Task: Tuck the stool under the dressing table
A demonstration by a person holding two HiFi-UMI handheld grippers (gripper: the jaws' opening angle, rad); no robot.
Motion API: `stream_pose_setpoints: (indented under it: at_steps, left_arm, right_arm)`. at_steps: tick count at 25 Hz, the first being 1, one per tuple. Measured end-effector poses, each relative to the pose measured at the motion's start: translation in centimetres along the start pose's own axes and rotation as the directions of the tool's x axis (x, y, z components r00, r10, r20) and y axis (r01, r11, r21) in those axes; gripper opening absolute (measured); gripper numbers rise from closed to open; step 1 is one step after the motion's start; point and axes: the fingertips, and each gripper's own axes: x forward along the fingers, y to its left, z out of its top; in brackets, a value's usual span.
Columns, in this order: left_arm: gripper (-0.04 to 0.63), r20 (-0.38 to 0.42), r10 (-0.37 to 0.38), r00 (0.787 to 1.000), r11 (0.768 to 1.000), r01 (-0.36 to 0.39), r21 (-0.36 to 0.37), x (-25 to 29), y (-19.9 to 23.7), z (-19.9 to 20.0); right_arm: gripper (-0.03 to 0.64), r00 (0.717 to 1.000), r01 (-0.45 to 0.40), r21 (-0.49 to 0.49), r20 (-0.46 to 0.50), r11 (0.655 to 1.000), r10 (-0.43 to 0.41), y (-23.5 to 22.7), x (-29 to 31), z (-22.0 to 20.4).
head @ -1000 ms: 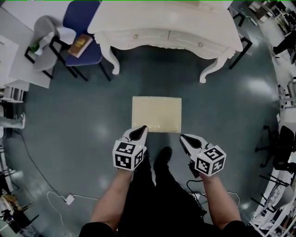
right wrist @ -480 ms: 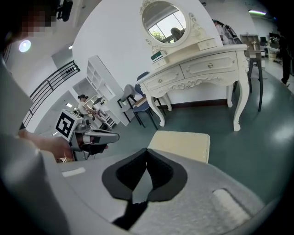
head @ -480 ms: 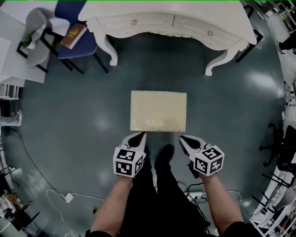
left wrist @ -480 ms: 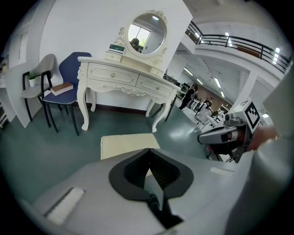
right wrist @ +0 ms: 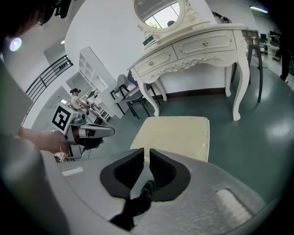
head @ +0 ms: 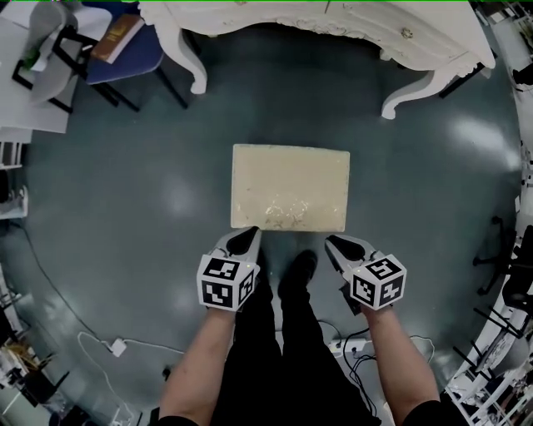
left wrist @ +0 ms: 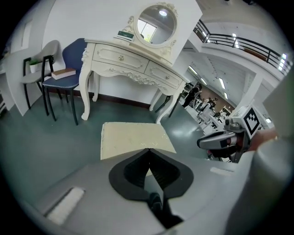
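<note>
Head view: the stool [head: 290,186] looms larger than a second ago, on the floor [head: 125,183] short of the dressing table [head: 333,25]. Left gripper view: your left hand-held gripper [left wrist: 148,149] holds its jaws together. Right gripper view: your right hand-held gripper [right wrist: 147,150] has just been parting its jaws, nothing between them.

- Dressing table [head: 333,25] — cut off by the head view's top edge; only its front rail and two legs show.
- Stool [head: 290,187] — from above, its legs are hidden under the cream seat.
- Left gripper [left wrist: 148,150] — in its own view its body covers the stool's near edge.
- Book [head: 115,37] on the blue chair [head: 137,54] — its cover is too small to read.
</note>
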Motion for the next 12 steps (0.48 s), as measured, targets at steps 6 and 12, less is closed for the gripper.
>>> stream_pose_setpoints:
  at_steps: [6, 12]
  left_arm:
    - [0.033, -0.062, 0.009, 0.998, 1.0, -0.011, -0.025, 3.4, 2.5, -3.7]
    - [0.096, -0.111, 0.029, 0.993, 0.999, -0.034, -0.042, 5.7, 4.5, -6.6]
  right_arm:
    - [0.076, 0.998, 0.03, 0.013, -0.058, 0.999, -0.029, -3.2, 3.2, -2.9]
    - [0.167, 0.994, 0.065, 0.014, -0.085, 0.998, -0.064, -5.7, 5.4, -5.0]
